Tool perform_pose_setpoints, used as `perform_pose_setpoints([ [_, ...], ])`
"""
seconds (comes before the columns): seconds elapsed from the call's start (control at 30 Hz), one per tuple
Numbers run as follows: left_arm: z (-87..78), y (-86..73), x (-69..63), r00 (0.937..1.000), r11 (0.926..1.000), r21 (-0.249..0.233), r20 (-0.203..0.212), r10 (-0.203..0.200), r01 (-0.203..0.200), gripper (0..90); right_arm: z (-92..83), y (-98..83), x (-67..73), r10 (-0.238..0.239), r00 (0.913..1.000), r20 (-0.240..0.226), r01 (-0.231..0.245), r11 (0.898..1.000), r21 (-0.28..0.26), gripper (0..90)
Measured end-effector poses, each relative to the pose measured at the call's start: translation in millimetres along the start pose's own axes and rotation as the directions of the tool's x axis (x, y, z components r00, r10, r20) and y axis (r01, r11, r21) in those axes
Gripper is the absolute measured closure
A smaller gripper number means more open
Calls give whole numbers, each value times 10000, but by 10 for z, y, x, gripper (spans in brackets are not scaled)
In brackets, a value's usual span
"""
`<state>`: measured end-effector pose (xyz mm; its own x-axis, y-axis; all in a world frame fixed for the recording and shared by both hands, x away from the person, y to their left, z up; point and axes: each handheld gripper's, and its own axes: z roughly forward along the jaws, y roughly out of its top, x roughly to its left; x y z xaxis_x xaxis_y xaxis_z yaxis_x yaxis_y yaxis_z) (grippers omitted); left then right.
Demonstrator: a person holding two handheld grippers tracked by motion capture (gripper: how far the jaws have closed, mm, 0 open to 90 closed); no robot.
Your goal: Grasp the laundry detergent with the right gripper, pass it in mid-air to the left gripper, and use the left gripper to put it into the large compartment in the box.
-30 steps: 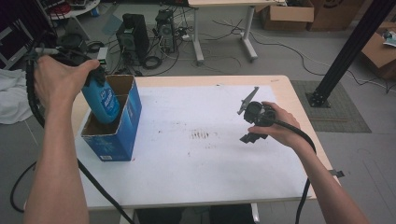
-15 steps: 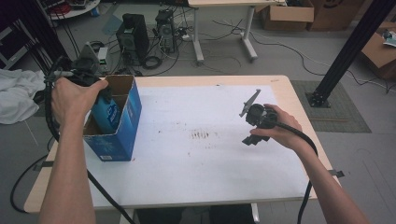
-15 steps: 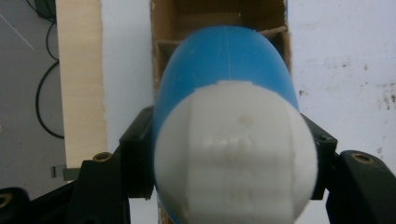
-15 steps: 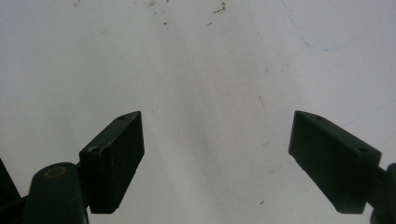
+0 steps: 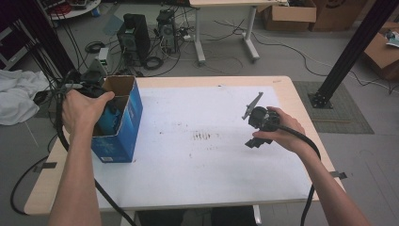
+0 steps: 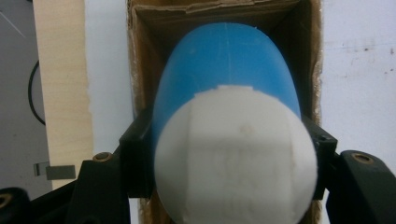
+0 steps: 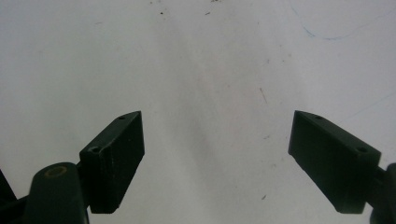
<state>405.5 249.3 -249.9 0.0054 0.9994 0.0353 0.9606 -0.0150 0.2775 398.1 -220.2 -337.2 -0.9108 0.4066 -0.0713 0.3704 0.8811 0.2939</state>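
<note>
The left tool (image 6: pixel 229 154) grips a blue bottle (image 6: pixel 224 74) with a white cap (image 6: pixel 233 158), its two black jaws pressing on either side just at the cap's edge. In the left gripper view the bottle points away from the camera into an open cardboard box (image 6: pixel 140 60), its blue body already between the brown inner walls and its cap at the 6 o'clock end of the opening. In the high view the box (image 5: pixel 124 127) is blue outside and stands upright on the bench (image 5: pixel 244 188), at the 9 o'clock side of the white sheet (image 5: pixel 211 160) that covers most of the top. The left hand (image 5: pixel 82 110) sits over the box's mouth, and a patch of the blue bottle (image 5: pixel 112 121) shows inside, under the fingers. A black cable hangs from that hand down past the bench edge.

The right tool (image 7: pixel 215 158) is open, its jaws spread wide with nothing between them but bare, faintly marked white sheet. In the high view the right tool (image 5: pixel 256 134) is held by the right hand (image 5: pixel 282 132) at the 3 o'clock side of the sheet, well apart from the box, with a grey plate sticking up toward 12 o'clock.
</note>
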Motion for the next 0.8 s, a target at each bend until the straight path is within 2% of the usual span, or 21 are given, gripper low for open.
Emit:
perform_pose_setpoints([
  [0.2, 115, -30, -16, 10000, 10000, 10, -42, -36, 36, 383, 3, -21, 7, 75, 10000, -40, -75, 10000, -10, 183],
  [0.5, 188, -31, -19, 9995, 10000, -98, -309, -19, 16, 382, 20, -52, 16, 120, 9999, -59, -120, 9999, 7, 184],
  [0.63, 235, -57, -17, 9996, 9998, -177, -241, -119, 115, 383, 33, -66, 12, 153, 9999, -57, -153, 9999, 53, 185],
  [0.8, 303, -81, -26, 9999, 10000, -41, -156, -73, 72, 383, 44, -63, 22, 115, 9999, -89, -114, 9999, 74, 186],
])
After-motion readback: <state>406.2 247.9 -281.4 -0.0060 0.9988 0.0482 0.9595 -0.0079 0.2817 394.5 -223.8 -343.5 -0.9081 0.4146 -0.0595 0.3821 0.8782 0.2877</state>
